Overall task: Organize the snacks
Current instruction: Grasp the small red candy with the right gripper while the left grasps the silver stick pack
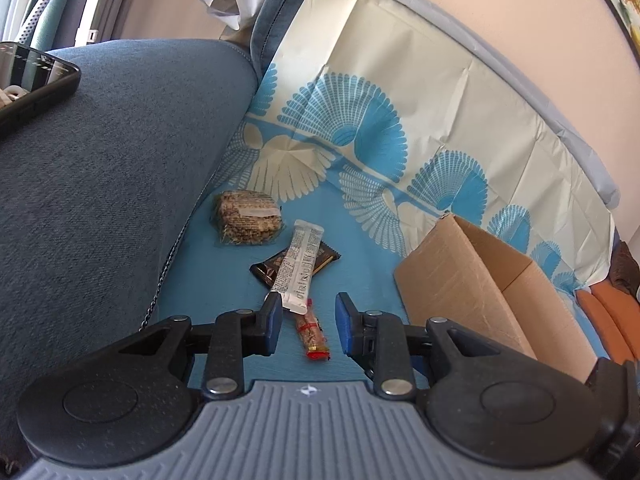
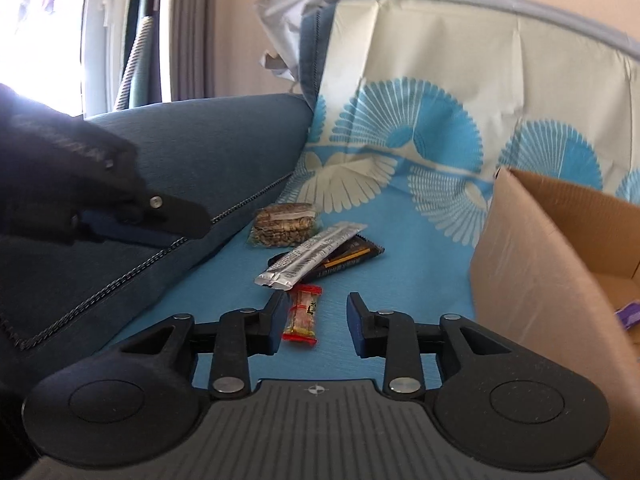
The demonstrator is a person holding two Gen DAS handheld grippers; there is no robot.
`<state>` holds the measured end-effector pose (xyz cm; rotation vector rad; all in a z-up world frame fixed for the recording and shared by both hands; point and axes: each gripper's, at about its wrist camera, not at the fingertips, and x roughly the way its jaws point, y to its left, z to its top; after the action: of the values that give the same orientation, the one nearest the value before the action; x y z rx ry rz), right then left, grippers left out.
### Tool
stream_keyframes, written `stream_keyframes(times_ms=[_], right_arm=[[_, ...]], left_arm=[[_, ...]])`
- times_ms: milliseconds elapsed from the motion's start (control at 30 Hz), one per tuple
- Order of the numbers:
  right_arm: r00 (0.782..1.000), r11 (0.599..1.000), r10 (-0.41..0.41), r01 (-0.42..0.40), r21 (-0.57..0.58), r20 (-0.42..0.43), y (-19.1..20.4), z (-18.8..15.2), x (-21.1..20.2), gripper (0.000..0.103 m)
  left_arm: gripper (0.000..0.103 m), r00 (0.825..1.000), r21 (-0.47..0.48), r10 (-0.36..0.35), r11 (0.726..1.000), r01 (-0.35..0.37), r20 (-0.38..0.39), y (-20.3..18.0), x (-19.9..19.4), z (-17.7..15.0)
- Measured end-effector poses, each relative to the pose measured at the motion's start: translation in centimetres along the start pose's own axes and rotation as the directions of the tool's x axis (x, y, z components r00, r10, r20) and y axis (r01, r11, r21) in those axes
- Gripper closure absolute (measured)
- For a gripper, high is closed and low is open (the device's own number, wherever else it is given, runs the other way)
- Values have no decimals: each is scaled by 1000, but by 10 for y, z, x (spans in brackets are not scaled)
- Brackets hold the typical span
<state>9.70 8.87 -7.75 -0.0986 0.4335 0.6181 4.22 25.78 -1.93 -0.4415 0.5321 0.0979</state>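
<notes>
Several snacks lie on a blue cloth [image 1: 360, 264] on a sofa seat. A small red-ended snack pack [image 1: 311, 332] [image 2: 303, 314] lies nearest. A silver bar [image 1: 299, 266] [image 2: 310, 256] rests across a dark brown bar [image 1: 320, 262] [image 2: 352, 256]. A clear bag of seed crackers [image 1: 247, 217] [image 2: 285, 224] lies behind. My left gripper [image 1: 307, 308] is open and empty, its jaws either side of the red pack. My right gripper [image 2: 318, 308] is open and empty just above the same pack. The left gripper also shows in the right wrist view [image 2: 176, 216].
An open cardboard box [image 1: 460, 280] [image 2: 532, 264] stands to the right, a purple item [image 2: 630, 314] inside. The blue sofa arm [image 1: 112, 168] rises on the left with a phone [image 1: 28, 80] on it. The patterned cloth [image 1: 400, 92] drapes up the backrest.
</notes>
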Motion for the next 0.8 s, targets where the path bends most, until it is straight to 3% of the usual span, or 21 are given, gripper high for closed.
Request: stream_keyframes(times_ms=[300, 367, 433, 533, 633, 800], right_arm=[[997, 999, 40, -38, 39, -72, -2, -10, 50, 59], [995, 998, 52, -49, 36, -88, -1, -10, 58, 60], [992, 997, 62, -57, 46, -108, -2, -9, 64, 60], [991, 997, 47, -39, 70, -122, -6, -10, 66, 78], [993, 996, 35, -26, 81, -111, -9, -12, 62, 79], [995, 995, -38, 46, 86, -90, -17, -17, 51, 82]], left_arm=[[71, 998, 24, 70, 997, -70, -9, 2, 64, 9], [69, 996, 25, 85, 996, -84, -17, 5, 81, 10], [60, 994, 34, 103, 994, -102, -28, 7, 96, 9], [53, 995, 46, 93, 995, -92, -40, 8, 110, 8], [45, 996, 90, 79, 993, -74, -46, 1, 118, 5], [44, 991, 233, 109, 968, -89, -74, -21, 135, -5]])
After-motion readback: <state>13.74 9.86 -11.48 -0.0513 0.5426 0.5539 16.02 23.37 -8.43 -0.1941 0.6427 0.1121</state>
